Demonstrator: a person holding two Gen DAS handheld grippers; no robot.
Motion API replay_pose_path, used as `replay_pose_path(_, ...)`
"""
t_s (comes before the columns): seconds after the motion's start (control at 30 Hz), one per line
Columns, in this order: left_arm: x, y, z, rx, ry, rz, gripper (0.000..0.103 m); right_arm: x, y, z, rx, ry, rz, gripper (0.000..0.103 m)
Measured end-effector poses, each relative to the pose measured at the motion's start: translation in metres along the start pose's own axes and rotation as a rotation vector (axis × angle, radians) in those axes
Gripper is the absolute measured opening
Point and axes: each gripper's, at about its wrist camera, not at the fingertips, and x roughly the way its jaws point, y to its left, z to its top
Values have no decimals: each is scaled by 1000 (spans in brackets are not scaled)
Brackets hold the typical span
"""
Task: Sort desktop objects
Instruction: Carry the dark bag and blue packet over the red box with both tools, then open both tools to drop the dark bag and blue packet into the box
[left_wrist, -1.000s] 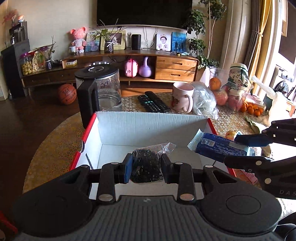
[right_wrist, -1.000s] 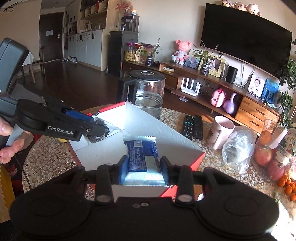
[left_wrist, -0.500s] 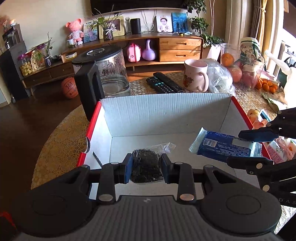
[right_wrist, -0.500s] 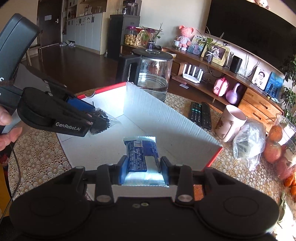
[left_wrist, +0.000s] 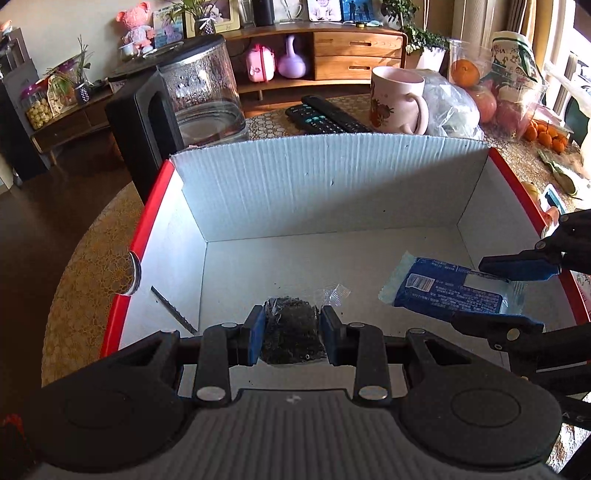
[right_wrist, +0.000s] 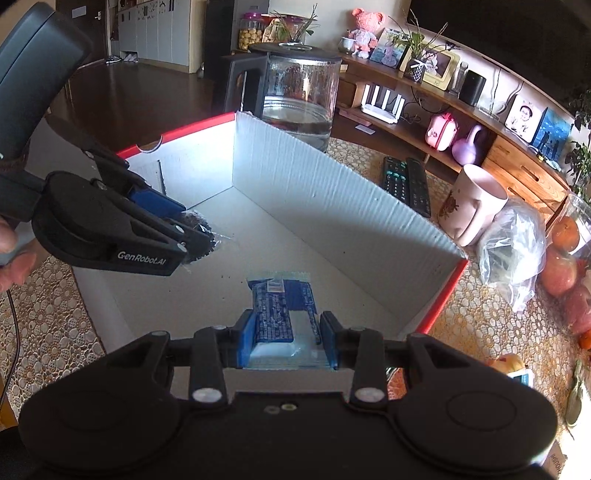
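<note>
- The small clear bag of dark stuff (left_wrist: 291, 328) is pinched between the blue pads of the left tool (left_wrist: 291, 338), hanging over the near end of the white cardboard box (left_wrist: 332, 192), not touching the floor of it as far as I can see.
- Same deal on the other side: the blue snack packet (right_wrist: 282, 310) is clamped in the right tool (right_wrist: 286, 341), held over the box floor toward its right wall. From the left wrist view the packet sticks out sideways with its sealed end pointing into the box.
- The box has red outer edges and sits on the counter (right_wrist: 491, 314), which has a lacy yellowish cover.
- Behind the box: a glass kettle (left_wrist: 199, 96) with a black handle, two remotes (left_wrist: 328, 120), a pink mug (left_wrist: 397, 99) and a crumpled plastic bag (left_wrist: 454, 107) just beside the mug.
- Off to the right there's fruit in a clear container (left_wrist: 491, 99) and a little pile of small oranges (left_wrist: 546, 134).
</note>
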Motion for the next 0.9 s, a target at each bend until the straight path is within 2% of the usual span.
replay_pose_path(0.23,13,-1,-5,12,48,1,31,13,0,-3,21,50,4,37)
replay_pose_path(0.9,17,-2,2,11,92,8,31,21,3,-2,1,85,3,41)
